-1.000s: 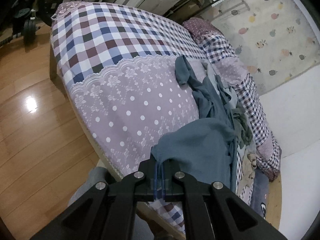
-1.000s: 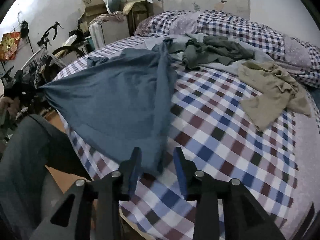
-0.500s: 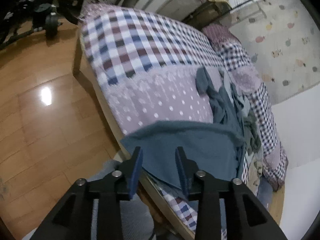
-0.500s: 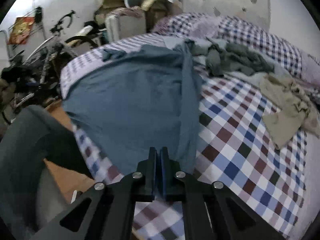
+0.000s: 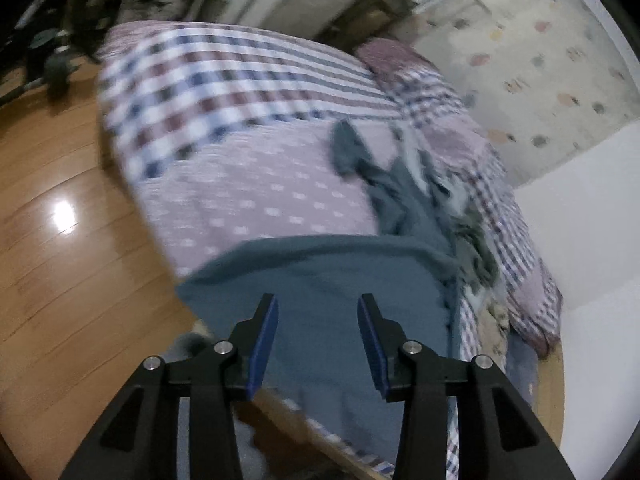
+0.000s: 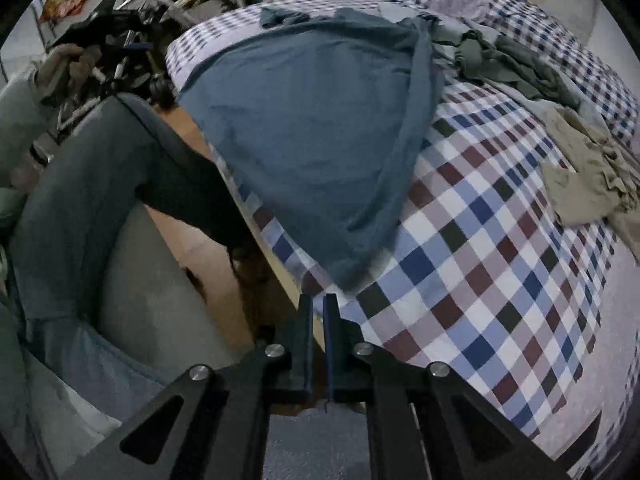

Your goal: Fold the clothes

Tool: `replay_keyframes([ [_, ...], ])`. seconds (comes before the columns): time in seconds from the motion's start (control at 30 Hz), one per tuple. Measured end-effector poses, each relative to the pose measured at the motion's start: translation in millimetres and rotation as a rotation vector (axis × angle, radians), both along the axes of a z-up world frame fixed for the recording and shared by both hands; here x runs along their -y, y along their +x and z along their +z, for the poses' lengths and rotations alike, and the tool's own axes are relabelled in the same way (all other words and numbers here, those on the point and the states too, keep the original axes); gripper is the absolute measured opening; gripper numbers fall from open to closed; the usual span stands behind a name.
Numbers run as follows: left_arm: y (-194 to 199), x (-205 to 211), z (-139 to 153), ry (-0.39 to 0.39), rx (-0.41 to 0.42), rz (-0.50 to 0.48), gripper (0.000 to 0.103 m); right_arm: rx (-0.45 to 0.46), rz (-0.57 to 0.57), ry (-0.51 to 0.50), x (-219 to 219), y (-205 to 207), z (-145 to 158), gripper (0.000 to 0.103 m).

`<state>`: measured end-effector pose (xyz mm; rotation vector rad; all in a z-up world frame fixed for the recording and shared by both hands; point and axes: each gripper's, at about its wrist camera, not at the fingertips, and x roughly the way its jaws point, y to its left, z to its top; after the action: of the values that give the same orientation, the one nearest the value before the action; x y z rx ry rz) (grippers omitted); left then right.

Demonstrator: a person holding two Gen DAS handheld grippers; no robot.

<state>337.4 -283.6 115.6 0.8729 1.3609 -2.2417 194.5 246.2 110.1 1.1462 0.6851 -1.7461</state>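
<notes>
**Left jaws wide over the blue garment, right jaws nearly together at its corner**

The left gripper (image 5: pixel 318 340) hangs above the near edge of the bed (image 5: pixel 248 184) with its jaws wide apart. Between and beyond the blue pads (image 5: pixel 262 344) lies the blue garment (image 5: pixel 328 280), spread flat, but the jaws do not touch it and hold nothing. The left wrist view is blurred.

The right gripper (image 6: pixel 318 340) has its jaws almost together, with only a narrow slit between them. The garment's nearest corner (image 6: pixel 348 276) points down toward the tips at 12 o'clock from them and ends just short; no cloth shows in the slit, so these jaws appear to grip nothing.

In the right wrist view the blue garment (image 6: pixel 320 120) covers the bed's near left part, from the bed edge at 9 o'clock up toward 12 o'clock, with a folded ridge running along its right side. Its left corner overhangs the bed edge. At 1 o'clock, touching its far end, lies a heap of grey-green clothes (image 6: pixel 512 64). A beige garment (image 6: pixel 584 176) lies crumpled at 3 o'clock, well apart from the blue one, on the checked bedcover (image 6: pixel 480 280). The person's grey-trousered leg (image 6: pixel 80 200) fills the left side beside the bed.
</notes>
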Motion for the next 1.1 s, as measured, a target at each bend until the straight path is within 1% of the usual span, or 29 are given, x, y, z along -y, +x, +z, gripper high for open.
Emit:
replay_keyframes([
  [0.03, -9.0, -5.6, 2.6, -0.006, -0.017, -0.026, 0.048, -0.005, -0.014, -0.014, 0.2, -3.1, 4.2, 0.011],
  [0.07, -18.7, -11.5, 5.4, -0.011, -0.036, -0.055, 0.049, -0.014, -0.033, -0.031, 2.1, -7.3, 9.5, 0.022],
  [0.1, -31.8, -19.3, 9.0, -0.015, -0.061, -0.094, 0.051, -0.028, -0.051, -0.047, 5.2, -11.6, 14.7, 0.028],
  [0.13, -44.7, -26.8, 12.8, -0.02, -0.086, -0.131, 0.052, -0.043, -0.07, -0.064, 10.9, -16.4, 20.2, 0.036],
  [0.2, -67.5, -40.5, 22.5, -0.044, -0.13, -0.189, 0.063, -0.072, -0.109, -0.1, 22.4, -26.4, 31.4, 0.037],
  [0.33, -112.1, -68.4, 36.9, -0.082, -0.217, -0.275, 0.07, -0.112, -0.188, -0.203, 49.5, -55.4, 58.7, 0.039],
  [0.37, -124.8, -73.1, 37.9, -0.083, -0.236, -0.286, 0.073, -0.117, -0.21, -0.234, 57.1, -65.2, 67.5, 0.04],
  [0.47, -161.9, -84.1, 38.5, -0.083, -0.278, -0.312, 0.074, -0.144, -0.252, -0.283, 81.3, -88.4, 88.6, 0.044],
  [0.53, -186.6, -87.5, 37.2, -0.083, -0.29, -0.313, 0.074, -0.172, -0.276, -0.297, 101.4, -106.6, 103.4, 0.045],
  [0.63, -219.6, -88.3, 35.8, -0.137, -0.311, -0.285, 0.074, -0.225, -0.293, -0.309, 127.5, -129.8, 123.7, 0.047],
  [0.73, -248.8, -83.1, 32.5, -0.19, -0.314, -0.262, 0.077, -0.253, -0.279, -0.328, 161.1, -156.2, 141.4, 0.05],
  [0.8, -267.3, -74.8, 28.9, -0.227, -0.301, -0.239, 0.077, -0.279, -0.257, -0.326, 187.2, -175.6, 149.6, 0.052],
  [0.9, -293.2, -54.5, 18.4, -0.25, -0.28, -0.188, 0.077, -0.321, -0.211, -0.311, 231.0, -207.2, 158.4, 0.052],
  [0.97, -301.1, -43.4, 9.7, -0.275, -0.276, -0.148, 0.077, -0.333, -0.189, -0.319, 266.3, -233.3, 162.0, 0.052],
  [1.03, -305.0, -33.2, -3.3, -0.265, -0.268, -0.119, 0.077, -0.318, -0.189, -0.329, 293.0, -255.8, 160.7, 0.052],
  [1.1, -311.0, -23.2, -16.4, -0.223, -0.244, -0.105, 0.077, -0.282, -0.187, -0.318, 329.7, -289.8, 149.2, 0.052],
])
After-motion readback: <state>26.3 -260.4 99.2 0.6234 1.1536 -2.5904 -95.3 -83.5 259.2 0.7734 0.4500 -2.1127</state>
